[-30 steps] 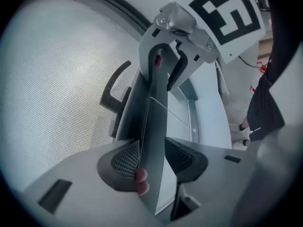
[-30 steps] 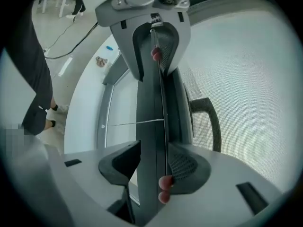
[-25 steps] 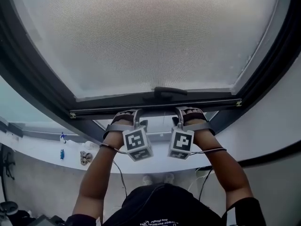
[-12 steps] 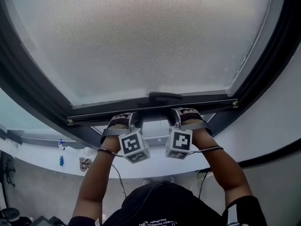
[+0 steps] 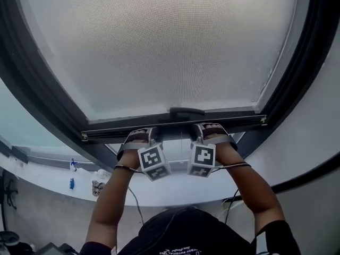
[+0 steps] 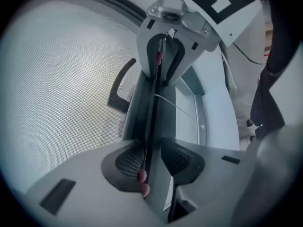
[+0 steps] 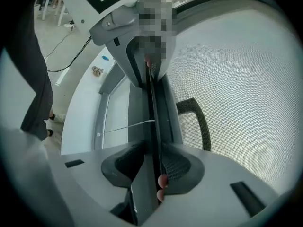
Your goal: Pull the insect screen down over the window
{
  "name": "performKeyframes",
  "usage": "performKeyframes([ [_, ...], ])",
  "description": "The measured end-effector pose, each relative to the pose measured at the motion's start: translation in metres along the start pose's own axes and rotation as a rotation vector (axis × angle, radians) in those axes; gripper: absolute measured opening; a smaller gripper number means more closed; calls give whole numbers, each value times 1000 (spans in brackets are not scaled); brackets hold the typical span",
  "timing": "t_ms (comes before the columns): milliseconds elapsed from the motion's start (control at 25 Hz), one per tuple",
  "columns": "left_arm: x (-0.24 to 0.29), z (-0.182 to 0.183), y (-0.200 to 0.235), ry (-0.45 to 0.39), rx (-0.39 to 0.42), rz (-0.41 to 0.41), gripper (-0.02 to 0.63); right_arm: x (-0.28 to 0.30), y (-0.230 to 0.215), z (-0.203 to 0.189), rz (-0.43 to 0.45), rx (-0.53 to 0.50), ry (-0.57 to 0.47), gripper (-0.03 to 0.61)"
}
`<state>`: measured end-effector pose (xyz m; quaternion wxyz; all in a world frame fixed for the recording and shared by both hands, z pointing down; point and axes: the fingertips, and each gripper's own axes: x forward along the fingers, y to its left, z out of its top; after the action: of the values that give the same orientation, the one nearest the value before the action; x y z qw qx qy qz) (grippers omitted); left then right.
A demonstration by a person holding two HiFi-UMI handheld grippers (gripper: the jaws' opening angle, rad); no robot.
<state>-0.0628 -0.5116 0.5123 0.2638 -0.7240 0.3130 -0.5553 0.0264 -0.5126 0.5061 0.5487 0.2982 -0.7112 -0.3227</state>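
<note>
While left claw [image 5: 144, 133] and right claw [image 5: 204, 129], just closed, clench the screen bar [image 5: 106, 133], black handle [image 5: 187, 112] between

Woven mesh screen [image 5: 159, 47], matt metal bar [image 5: 106, 134]

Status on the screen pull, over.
Jaws just closed: left claw and right claw clamped on bottom bar. Gap under bar, insect screen not fully down. No obstruction seen.

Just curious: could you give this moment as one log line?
left claw: jaws just closing, clamped on bottom bar | right claw: same | insect screen: partway down
</note>
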Motion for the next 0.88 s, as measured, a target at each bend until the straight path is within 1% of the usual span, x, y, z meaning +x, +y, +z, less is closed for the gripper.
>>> performKeyframes([
  [200, -2, 1, 1, 8, -16, 47, 107, -1, 2, -2, -22, -18, 0, 115],
  [240, -3, 1, 2, 7, -37, 69, 107, -4, 0, 0, -40, -11, -13, 115],
  [280, -6, 2, 3, -2, -75, 98, 107, -7, -2, 2, -63, 3, -33, 115],
  [320, -10, 4, 5, -25, -134, 129, 107, -10, -4, 2, -85, 26, -55, 115],
  [400, -22, 10, 8, -115, -308, 173, 107, -19, -9, -2, -122, 95, -97, 115],
  [480, -37, 18, 13, -233, -504, 181, 107, -34, -20, -2, -158, 191, -156, 115],
  [520, -44, 21, 16, -287, -586, 177, 107, -42, -26, -2, -176, 242, -188, 115],
  [560, -52, 25, 19, -331, -648, 175, 107, -49, -31, -2, -194, 288, -217, 115],
  [640, -68, 31, 28, -394, -720, 204, 105, -60, -37, -3, -225, 368, -267, 108],
  [760, -85, 32, 38, -479, -820, 285, 17, -74, -42, -4, -264, 496, -352, 53],
  [800, -89, 31, 37, -495, -860, 298, 3, -79, -42, -5, -279, 546, -379, 39],
  [880, -95, 27, 33, -502, -913, 321, 3, -89, -41, -8, -321, 661, -430, 14],
])
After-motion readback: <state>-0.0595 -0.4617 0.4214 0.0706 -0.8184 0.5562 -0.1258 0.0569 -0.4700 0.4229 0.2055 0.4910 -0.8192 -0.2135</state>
